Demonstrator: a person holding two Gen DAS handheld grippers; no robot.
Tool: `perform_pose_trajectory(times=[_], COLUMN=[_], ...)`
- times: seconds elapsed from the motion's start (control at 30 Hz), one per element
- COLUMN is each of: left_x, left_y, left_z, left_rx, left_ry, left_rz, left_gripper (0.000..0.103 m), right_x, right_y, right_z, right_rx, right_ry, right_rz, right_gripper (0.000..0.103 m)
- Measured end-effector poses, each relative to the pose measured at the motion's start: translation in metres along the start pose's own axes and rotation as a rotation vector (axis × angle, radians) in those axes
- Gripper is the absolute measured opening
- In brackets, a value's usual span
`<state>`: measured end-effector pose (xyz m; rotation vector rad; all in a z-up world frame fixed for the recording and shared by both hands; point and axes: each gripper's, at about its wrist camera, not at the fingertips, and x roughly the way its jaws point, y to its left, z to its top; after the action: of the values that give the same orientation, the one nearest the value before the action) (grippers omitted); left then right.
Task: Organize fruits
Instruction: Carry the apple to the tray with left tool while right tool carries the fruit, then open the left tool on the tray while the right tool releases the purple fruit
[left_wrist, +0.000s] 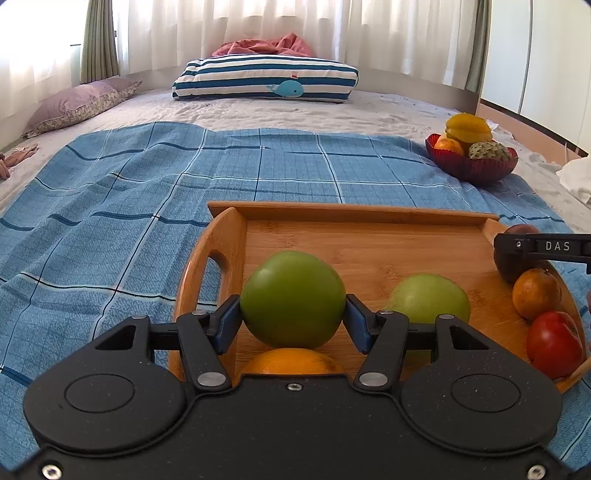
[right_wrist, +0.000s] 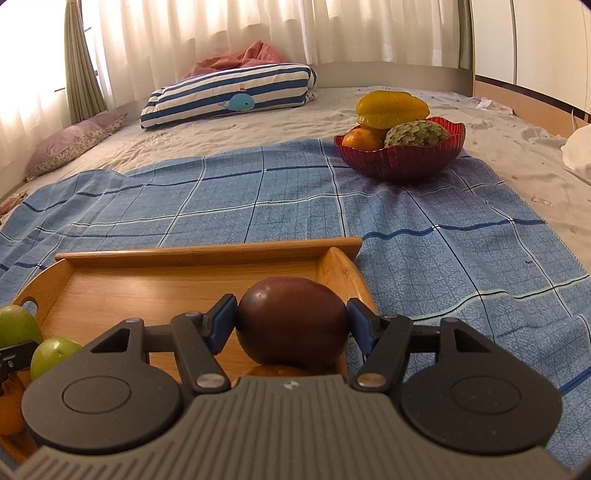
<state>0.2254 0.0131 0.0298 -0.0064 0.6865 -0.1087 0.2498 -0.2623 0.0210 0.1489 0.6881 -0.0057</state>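
Note:
My left gripper (left_wrist: 293, 317) is shut on a green apple (left_wrist: 293, 297) just above the left part of the wooden tray (left_wrist: 351, 212). An orange (left_wrist: 291, 362) lies under it. A second green apple (left_wrist: 428, 299), an orange fruit (left_wrist: 535, 293) and a red apple (left_wrist: 554, 343) lie in the tray. My right gripper (right_wrist: 291, 321) is shut on a dark purple fruit (right_wrist: 291, 319) over the right end of the tray (right_wrist: 207, 251). The red bowl (right_wrist: 400, 158) holds a starfruit (right_wrist: 391, 107), an orange and a custard apple.
The tray and the bowl (left_wrist: 471, 166) rest on a blue checked cloth (left_wrist: 147, 192) spread on a bed. A striped whale pillow (left_wrist: 266, 79) and a purple pillow (left_wrist: 77, 103) lie at the far side, below curtains.

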Motion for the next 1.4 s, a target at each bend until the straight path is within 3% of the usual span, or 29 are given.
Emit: perform_pose_trajectory(times=[0.73, 0.87, 1.13, 1.4], left_x=[0.002, -0.007, -0.030, -0.060], left_y=[-0.001, -0.001, -0.002, -0.004], left_z=[-0.005, -0.003, -0.008, -0.021], left_rx=[-0.014, 0.005, 0.015, 0.012], left_ry=[-0.003, -0.034, -0.073, -0.126], left_rz=[0.010, 0.009, -0.009, -0.040], left_gripper=[0.058, 0.070, 0.085, 0.091], right_x=[-0.003, -0.009, -0.031, -0.060], right_y=[0.000, -0.002, -0.003, -0.002], right_z=[-0.012, -0.010, -0.011, -0.024], right_rx=[-0.034, -0.020, 0.004, 0.015], right_ry=[-0.008, -0.023, -0.078, -0.151], right_rz=[0.006, 0.023, 0.056, 0.079], right_gripper=[0.071, 0.078, 0.084, 0.092])
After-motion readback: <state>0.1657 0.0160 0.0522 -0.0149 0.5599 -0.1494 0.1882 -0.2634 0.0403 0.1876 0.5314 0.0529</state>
